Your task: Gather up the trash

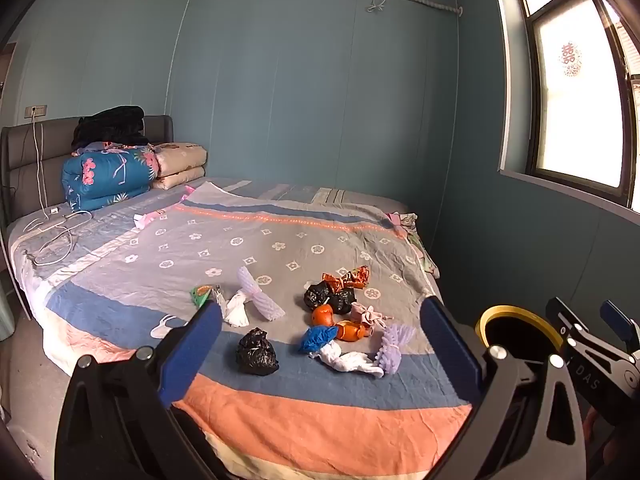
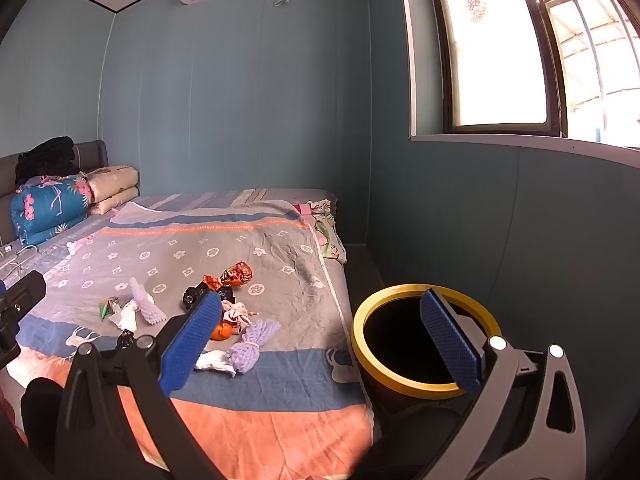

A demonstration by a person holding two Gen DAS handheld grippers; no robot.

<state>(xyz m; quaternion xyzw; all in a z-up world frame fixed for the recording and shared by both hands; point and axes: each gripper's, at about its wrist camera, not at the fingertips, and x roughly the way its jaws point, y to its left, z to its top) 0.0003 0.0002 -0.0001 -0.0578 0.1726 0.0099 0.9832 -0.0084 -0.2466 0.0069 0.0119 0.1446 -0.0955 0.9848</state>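
Observation:
Several pieces of trash lie on the bed's patterned sheet (image 1: 280, 248): a black crumpled bag (image 1: 256, 352), orange peel (image 1: 324, 314), a blue wad (image 1: 318, 338), white tissue (image 1: 352, 362), lilac foam netting (image 1: 394, 346), a shiny orange wrapper (image 1: 352, 278) and a green wrapper (image 1: 200, 294). A black bin with a yellow rim (image 2: 424, 340) stands on the floor right of the bed. My left gripper (image 1: 320, 344) is open and empty, held above the bed's near end. My right gripper (image 2: 320, 340) is open and empty, between the bed's edge and the bin; it also shows in the left wrist view (image 1: 588, 320).
Folded quilts (image 1: 108, 172) and a black garment (image 1: 110, 124) are stacked at the grey headboard. White charging cables (image 1: 56, 232) lie at the bed's far left. A window (image 2: 500, 52) is on the right wall. A narrow floor strip runs between bed and wall.

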